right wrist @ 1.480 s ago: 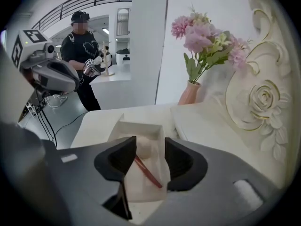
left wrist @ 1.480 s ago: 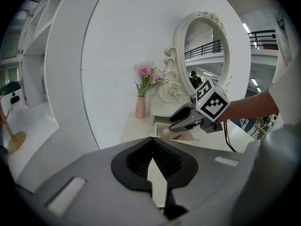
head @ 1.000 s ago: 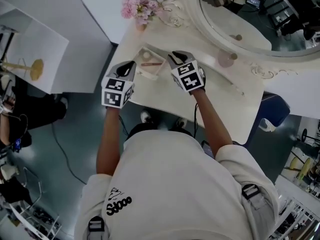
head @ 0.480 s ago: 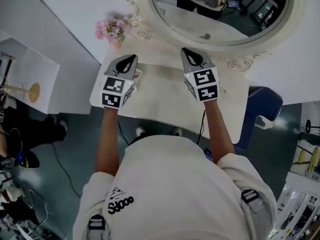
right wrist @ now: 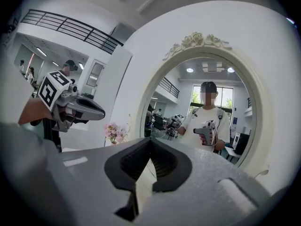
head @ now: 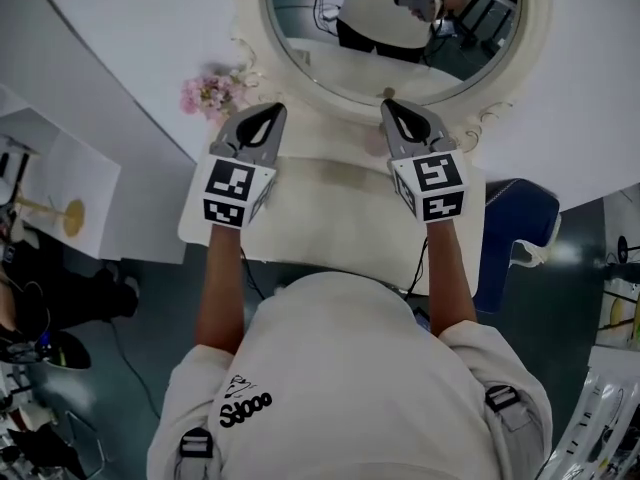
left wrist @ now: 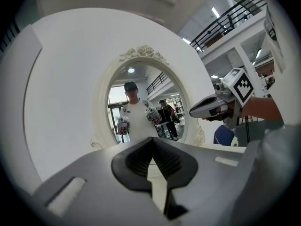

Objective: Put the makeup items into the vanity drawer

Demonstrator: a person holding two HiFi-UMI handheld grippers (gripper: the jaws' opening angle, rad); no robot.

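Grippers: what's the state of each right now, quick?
Left gripper: closed, holding nothing.
Right gripper: closed, holding nothing.

White vanity top (head: 330, 213): pink flowers (head: 207, 95) at back-left corner, nr mirror (head: 390, 38).

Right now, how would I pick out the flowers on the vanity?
Find the big oval mirror in its cream carved frame. On the vanity top at its lower left sits a small bunch of pink flowers, the only blooms among cream furniture.
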